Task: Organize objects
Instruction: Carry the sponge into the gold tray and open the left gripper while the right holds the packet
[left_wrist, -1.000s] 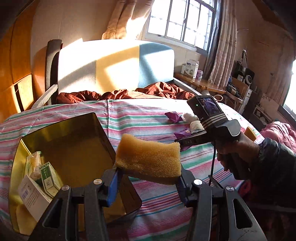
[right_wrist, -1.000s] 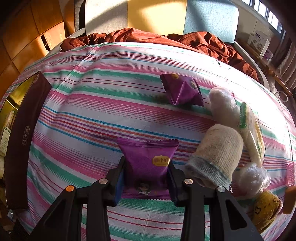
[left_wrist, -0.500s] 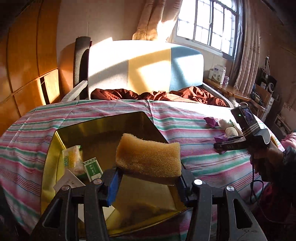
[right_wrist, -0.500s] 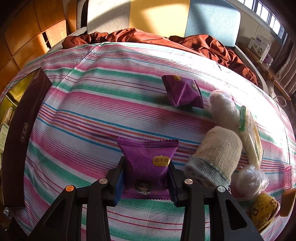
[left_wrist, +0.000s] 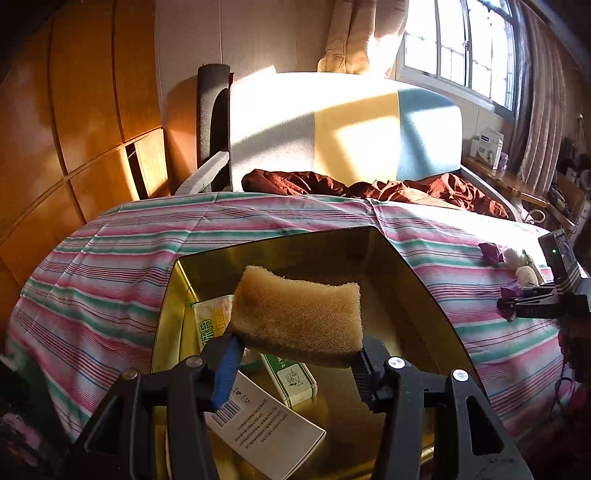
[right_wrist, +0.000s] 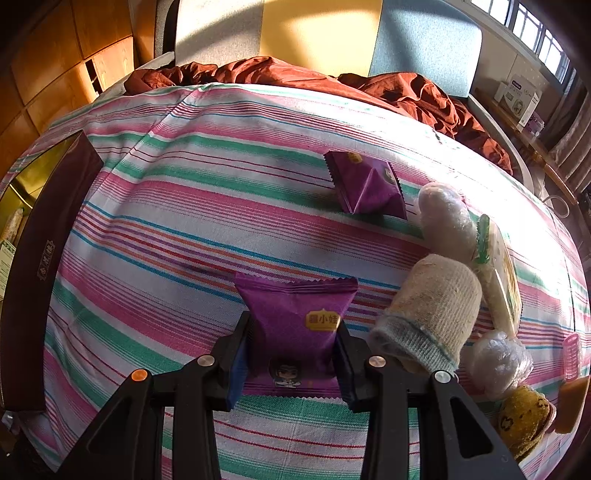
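Observation:
My left gripper (left_wrist: 295, 354) is shut on a yellow sponge (left_wrist: 299, 314) and holds it above the open gold tin (left_wrist: 424, 280). The tin holds a green and white box (left_wrist: 291, 380), a white carton with a barcode (left_wrist: 262, 432) and a yellow packet (left_wrist: 210, 325). My right gripper (right_wrist: 293, 354) is shut on a purple snack packet (right_wrist: 295, 317) just above the striped cloth (right_wrist: 184, 206). The right gripper also shows in the left wrist view (left_wrist: 513, 306) at the far right. The tin's dark outer wall (right_wrist: 40, 258) shows at the left of the right wrist view.
A second purple packet (right_wrist: 365, 188) lies further back. A beige knitted roll (right_wrist: 428, 314), wrapped white bundles (right_wrist: 447, 218), a flat packet (right_wrist: 502, 273) and a yellow round item (right_wrist: 524, 417) crowd the right side. A brown blanket (left_wrist: 369, 188) and a chair back (left_wrist: 332, 125) stand behind.
My left gripper has swung left with the sponge, from beside the tin to over its inside. My right gripper holds the purple packet almost still.

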